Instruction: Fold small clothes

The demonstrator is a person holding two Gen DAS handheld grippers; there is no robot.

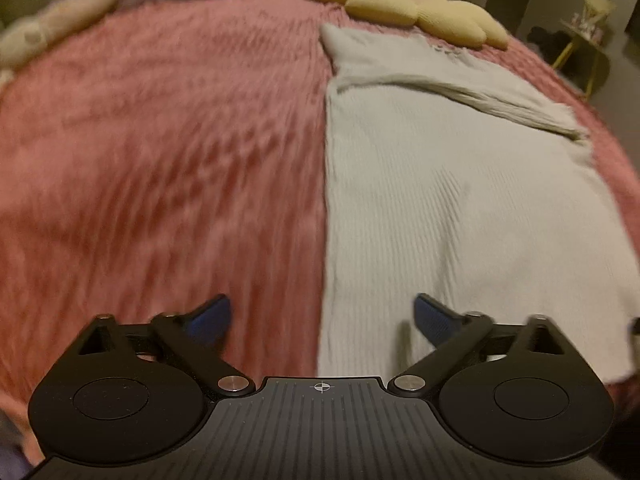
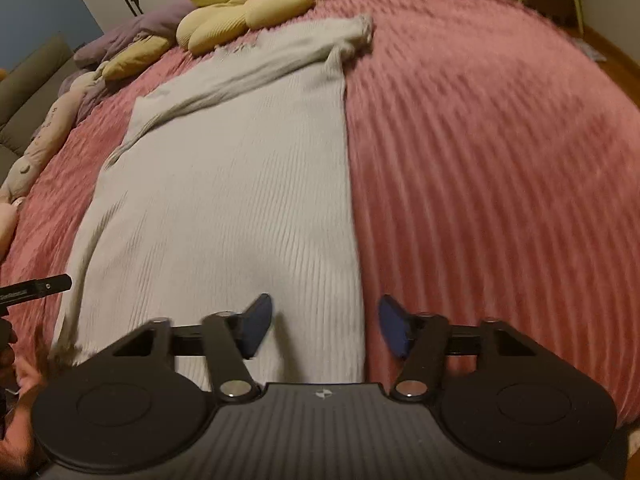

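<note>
While wide open, left tool [image 1: 322,320], right tool [image 2: 326,326], over sweater [image 2: 224,184], empty

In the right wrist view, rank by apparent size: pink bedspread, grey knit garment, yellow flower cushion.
1. Pink bedspread, fills most of the frame.
2. Grey knit garment.
3. Yellow flower cushion, though it lies farthest from the camera, so it may look smaller than it is.

Light: dim, warm indoor tone in both views.
Blur: motion smear across the pink bedspread [image 1: 160,160] and the pale ribbed garment [image 2: 224,200].
Shadows: soft, short, under the blue fingertips [image 2: 258,326].
Edges: strong fisheye bowing; corners dark.
Background: flower cushion [image 1: 420,12] soft.
</note>
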